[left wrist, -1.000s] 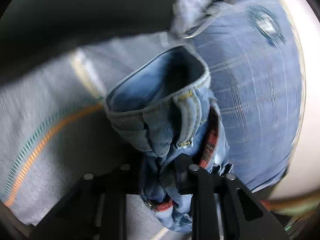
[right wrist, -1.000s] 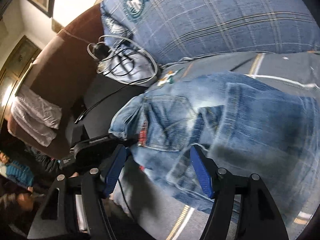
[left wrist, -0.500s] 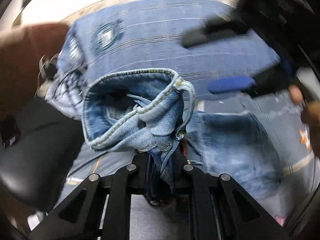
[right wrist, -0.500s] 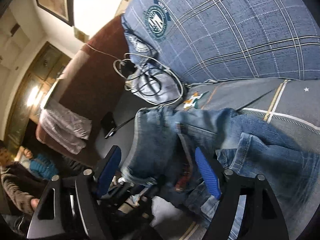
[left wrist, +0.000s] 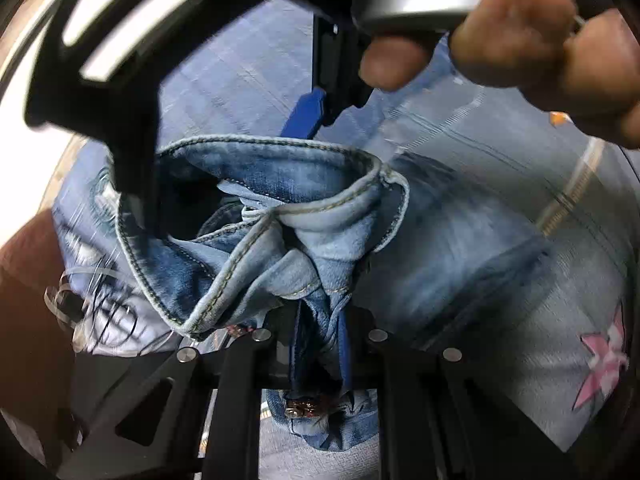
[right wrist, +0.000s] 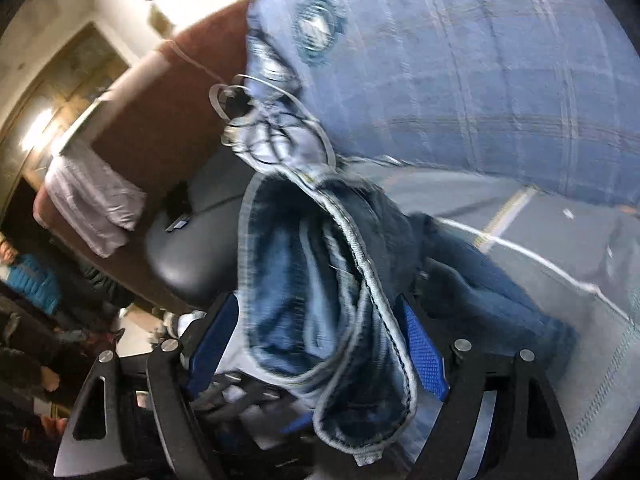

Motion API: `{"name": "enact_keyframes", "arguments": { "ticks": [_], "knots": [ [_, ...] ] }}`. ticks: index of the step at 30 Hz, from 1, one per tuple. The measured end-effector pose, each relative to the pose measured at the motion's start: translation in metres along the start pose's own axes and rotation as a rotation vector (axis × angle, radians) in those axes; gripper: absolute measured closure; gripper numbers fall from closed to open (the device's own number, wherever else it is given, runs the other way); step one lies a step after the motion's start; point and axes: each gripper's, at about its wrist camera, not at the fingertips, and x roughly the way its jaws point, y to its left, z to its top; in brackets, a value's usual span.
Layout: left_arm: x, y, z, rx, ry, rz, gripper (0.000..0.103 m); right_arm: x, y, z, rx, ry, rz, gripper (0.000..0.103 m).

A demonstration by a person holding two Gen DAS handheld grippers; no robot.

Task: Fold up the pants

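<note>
The blue denim pants (left wrist: pixel 280 232) are bunched and lifted off the bed. My left gripper (left wrist: pixel 320 344) is shut on a pinched fold of the waistband. In the right wrist view the pants (right wrist: pixel 320 280) hang between the blue pads (right wrist: pixel 420 352) of my right gripper (right wrist: pixel 316 352), whose jaws stand wide apart around the fabric. The right gripper also shows in the left wrist view (left wrist: pixel 224 128) just above the waistband opening, held by a hand (left wrist: pixel 540 32).
A blue plaid pillow (right wrist: pixel 480 60) lies behind the pants on a grey bedcover (right wrist: pixel 560 240). A tangle of cables (right wrist: pixel 272 132) sits by the pillow's corner. A black seat (right wrist: pixel 188 256) and a brown headboard (right wrist: pixel 160 112) stand to the left.
My right gripper has moved in over the waistband, and the fabric now sits between its pads. My left gripper has turned and lifted with the pants still pinched.
</note>
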Motion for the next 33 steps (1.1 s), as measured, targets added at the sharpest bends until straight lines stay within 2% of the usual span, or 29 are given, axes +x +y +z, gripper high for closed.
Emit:
{"name": "enact_keyframes", "arguments": {
  "ticks": [3,6,8,10,14,17,19,20,21,22,23,24,26,27,28,31,32,33],
  "knots": [
    [0.001,-0.011,0.004,0.081,0.001,-0.01,0.086,-0.005,-0.021,-0.006,0.058,-0.007,0.015,0.022],
    [0.001,-0.026,0.002,0.121,-0.008,-0.019,0.085,-0.012,-0.035,-0.008,0.104,-0.018,0.032,0.02],
    [0.001,-0.039,-0.001,0.185,-0.016,0.0,0.085,-0.015,-0.034,-0.009,0.086,-0.011,0.004,0.019],
    [0.002,-0.047,-0.005,0.221,-0.017,-0.012,0.084,-0.019,-0.029,-0.01,0.049,-0.002,-0.034,0.016],
    [0.007,-0.045,-0.006,0.226,-0.011,-0.02,0.084,-0.021,-0.025,-0.01,0.062,-0.006,-0.077,0.014],
    [0.008,-0.04,-0.005,0.213,-0.015,-0.045,0.084,-0.005,-0.024,-0.011,0.046,0.028,-0.167,0.013],
    [0.005,-0.044,-0.006,0.213,-0.015,-0.065,0.085,0.003,-0.035,-0.014,0.076,0.035,-0.24,0.024],
    [0.003,-0.044,-0.007,0.208,-0.018,-0.073,0.086,0.005,-0.042,-0.015,0.1,0.037,-0.251,0.046],
    [0.0,-0.041,-0.008,0.198,-0.027,-0.079,0.087,0.003,-0.055,-0.016,0.142,0.034,-0.263,0.076],
    [-0.007,-0.036,-0.006,0.172,-0.042,-0.097,0.088,-0.002,-0.064,-0.018,0.182,0.019,-0.258,0.087],
    [-0.014,-0.03,-0.004,0.145,-0.06,-0.116,0.088,-0.012,-0.072,-0.02,0.23,-0.011,-0.224,0.092],
    [-0.027,-0.022,0.0,0.103,-0.097,-0.146,0.09,-0.027,-0.079,-0.023,0.288,-0.061,-0.149,0.094],
    [-0.05,-0.004,0.008,-0.004,-0.159,-0.224,0.092,-0.048,-0.079,-0.028,0.32,-0.127,-0.092,0.094],
    [-0.058,0.006,0.012,-0.076,-0.186,-0.295,0.092,-0.057,-0.078,-0.032,0.33,-0.15,-0.089,0.095],
    [-0.058,0.007,0.015,-0.106,-0.191,-0.331,0.092,-0.061,-0.08,-0.035,0.344,-0.157,-0.082,0.095],
    [-0.038,-0.015,0.023,-0.093,-0.122,-0.367,0.092,-0.056,-0.111,-0.051,0.44,-0.128,-0.117,0.093],
    [-0.029,-0.024,0.025,-0.078,-0.09,-0.365,0.092,-0.048,-0.13,-0.059,0.479,-0.099,-0.135,0.082],
    [-0.019,-0.034,0.025,-0.065,-0.043,-0.387,0.092,-0.033,-0.156,-0.071,0.541,-0.032,-0.181,0.058]
  ]
}}
